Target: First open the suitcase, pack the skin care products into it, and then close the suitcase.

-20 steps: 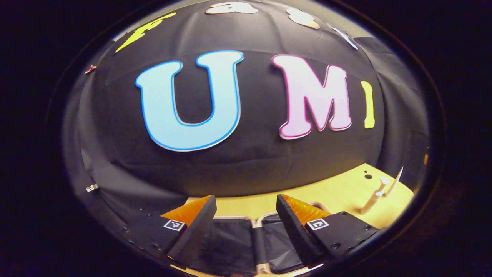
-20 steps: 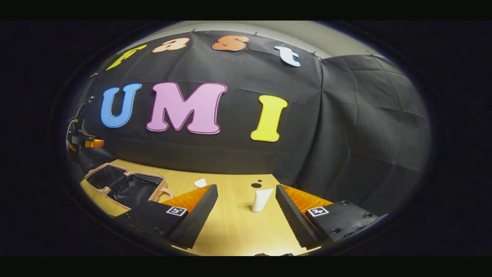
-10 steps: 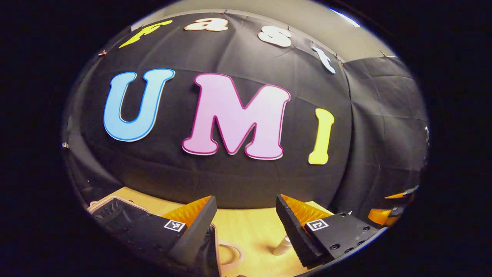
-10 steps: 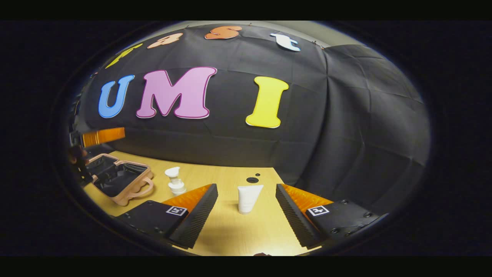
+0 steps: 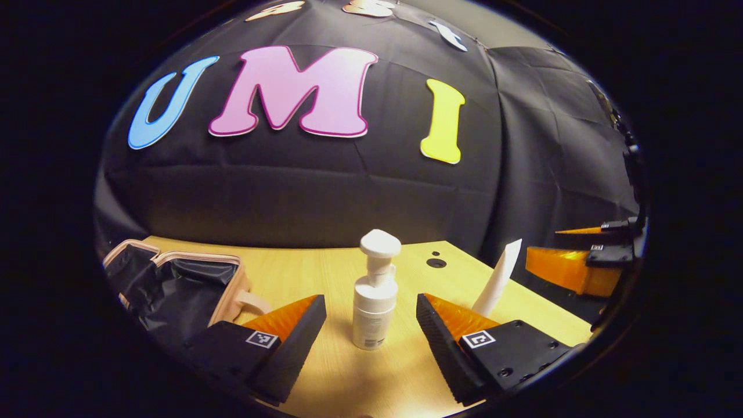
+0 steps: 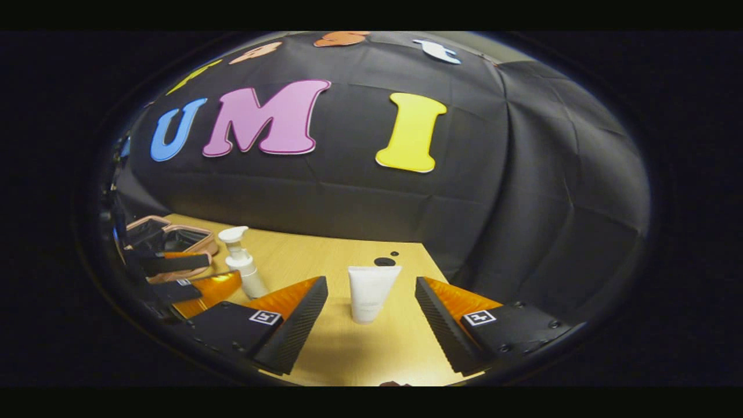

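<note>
A white pump bottle (image 5: 374, 293) stands upright on the wooden table, just ahead of my left gripper (image 5: 371, 325), whose fingers are open on either side of it without touching. A white tube (image 6: 371, 290) stands on its cap in front of my right gripper (image 6: 371, 316), also open and apart from it. The pink suitcase (image 5: 174, 284) lies open at the left, its black lining showing. In the right gripper view the pump bottle (image 6: 244, 264) and the left gripper (image 6: 191, 278) stand to the left; in the left gripper view the tube (image 5: 498, 277) and the right gripper (image 5: 580, 264) stand to the right.
The wooden table (image 6: 325, 261) ends at the black cloth wall behind. Two small dark holes (image 6: 384, 261) mark the table's far side beyond the tube. Bare tabletop lies between the suitcase and the two products.
The left gripper has swung right from the suitcase and now faces the pump bottle. The right gripper has moved closer to the tube, which now stands centred between its fingers.
</note>
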Demonstrator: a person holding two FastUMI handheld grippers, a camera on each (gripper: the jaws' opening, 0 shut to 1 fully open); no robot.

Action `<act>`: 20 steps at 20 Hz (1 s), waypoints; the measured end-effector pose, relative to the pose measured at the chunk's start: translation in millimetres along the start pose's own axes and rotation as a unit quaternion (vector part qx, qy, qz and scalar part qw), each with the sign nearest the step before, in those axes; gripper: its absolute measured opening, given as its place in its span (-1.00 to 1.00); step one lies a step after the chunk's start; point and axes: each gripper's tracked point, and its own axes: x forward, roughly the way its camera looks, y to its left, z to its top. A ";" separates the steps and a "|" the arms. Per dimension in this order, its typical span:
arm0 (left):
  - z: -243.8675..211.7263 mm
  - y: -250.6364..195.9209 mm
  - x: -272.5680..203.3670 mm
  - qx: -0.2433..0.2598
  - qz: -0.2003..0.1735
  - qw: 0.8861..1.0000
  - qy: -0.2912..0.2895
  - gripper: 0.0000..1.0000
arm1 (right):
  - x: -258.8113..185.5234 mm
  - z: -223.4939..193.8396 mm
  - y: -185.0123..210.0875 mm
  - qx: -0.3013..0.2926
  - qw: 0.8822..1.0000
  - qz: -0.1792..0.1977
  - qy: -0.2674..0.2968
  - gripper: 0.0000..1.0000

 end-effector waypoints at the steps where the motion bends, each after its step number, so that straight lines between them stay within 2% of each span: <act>1: -4.2 -1.3 11.2 0.007 0.001 1.000 0.003 0.97 | 2.3 -4.0 0.4 -0.004 1.000 -0.001 0.001 0.94; 5: -23.3 -10.0 52.2 -0.001 -0.004 1.000 0.020 0.98 | 7.4 -32.4 -6.1 -0.021 0.999 -0.015 0.027 0.99; 10: -37.0 -11.7 82.0 0.005 -0.001 0.999 0.034 0.98 | 11.8 -60.1 -11.0 0.006 0.998 -0.036 0.058 0.94; 12: -35.1 -9.6 88.2 0.000 -0.003 0.999 0.032 0.87 | 21.1 -63.2 -8.0 0.002 0.998 -0.034 0.058 0.94; 14: -35.8 -9.1 93.6 0.000 -0.008 0.999 0.041 0.32 | 33.1 -64.9 -3.8 0.004 0.998 -0.035 0.056 0.94; 15: -36.5 -8.3 91.8 -0.001 -0.011 0.999 0.043 0.36 | 40.4 -67.9 -1.5 0.010 0.998 -0.037 0.059 0.94; 16: -37.4 -5.9 87.1 -0.003 -0.010 0.999 0.044 0.28 | 48.8 -73.1 2.3 0.018 0.997 -0.037 0.066 0.94; 20: -43.3 5.4 66.1 -0.003 -0.002 0.999 0.048 0.25 | 89.6 -89.8 6.4 0.019 0.996 -0.046 0.079 0.94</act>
